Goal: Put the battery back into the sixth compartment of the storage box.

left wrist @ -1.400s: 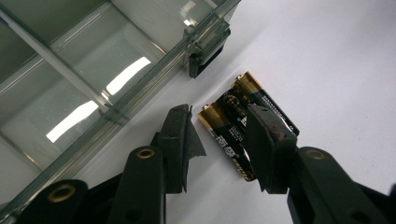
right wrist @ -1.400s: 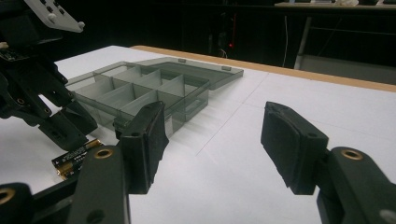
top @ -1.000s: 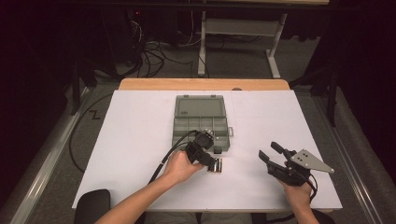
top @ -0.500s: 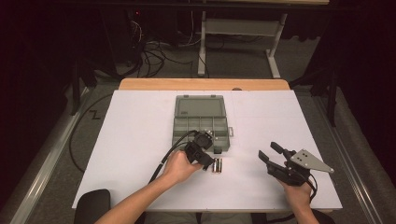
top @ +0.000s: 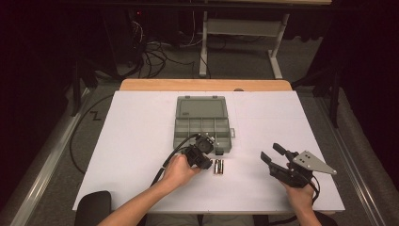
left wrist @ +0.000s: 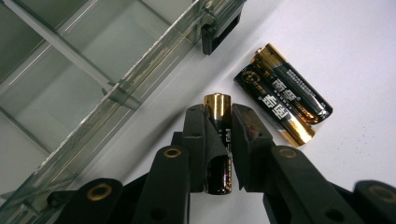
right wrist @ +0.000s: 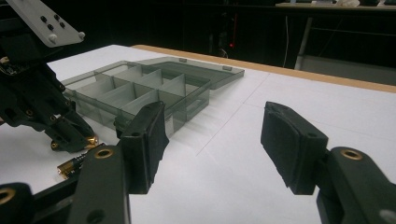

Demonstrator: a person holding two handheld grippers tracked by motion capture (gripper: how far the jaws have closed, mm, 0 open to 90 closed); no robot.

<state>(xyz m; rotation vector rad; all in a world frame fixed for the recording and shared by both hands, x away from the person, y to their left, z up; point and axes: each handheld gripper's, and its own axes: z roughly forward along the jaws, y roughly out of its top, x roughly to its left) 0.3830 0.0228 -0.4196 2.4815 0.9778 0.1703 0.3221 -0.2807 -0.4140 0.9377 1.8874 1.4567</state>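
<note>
Left gripper view: the left gripper [left wrist: 217, 140] pinches a battery [left wrist: 218, 140], likely for the box [left wrist: 84, 79] beside; the right gripper [right wrist: 215, 144] waits, jaws apart.

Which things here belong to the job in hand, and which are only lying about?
In the job:
- left gripper, shut on one battery
- two batteries lying side by side on the table
- open compartment box

Lying about:
- right gripper, open, holding nothing
- cables on the floor

Dark room, grey floor [top: 56, 141], tangled cables [top: 150, 52]; white metal frame [top: 240, 28] behind table [top: 136, 127]
</note>
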